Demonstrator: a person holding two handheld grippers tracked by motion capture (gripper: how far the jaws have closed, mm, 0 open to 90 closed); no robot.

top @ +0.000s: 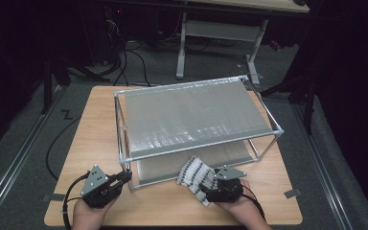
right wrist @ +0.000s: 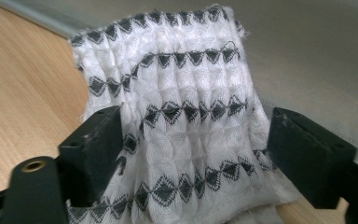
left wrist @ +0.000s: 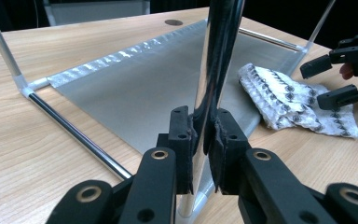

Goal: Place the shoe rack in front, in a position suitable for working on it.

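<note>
A metal-tube rack (top: 199,145) with two grey shelves stands on the wooden table (top: 96,124). My left gripper (top: 126,176) (left wrist: 204,135) is shut on the rack's front-left upright pole (left wrist: 219,56), low near its foot. A white cloth (top: 195,175) (right wrist: 186,116) (left wrist: 284,95) with rows of black diamonds lies crumpled at the front edge of the lower shelf (left wrist: 144,88), partly on the table. My right gripper (top: 211,184) (right wrist: 198,135) is open, its jaws wide on either side of the cloth. The same gripper (left wrist: 324,84) is at the right of the left gripper view.
The upper shelf (top: 191,112) roofs over most of the lower one. A strip of bare table runs left of the rack and along the front. Beyond the table are a white-legged desk (top: 220,33) and cables on the grey floor (top: 134,62).
</note>
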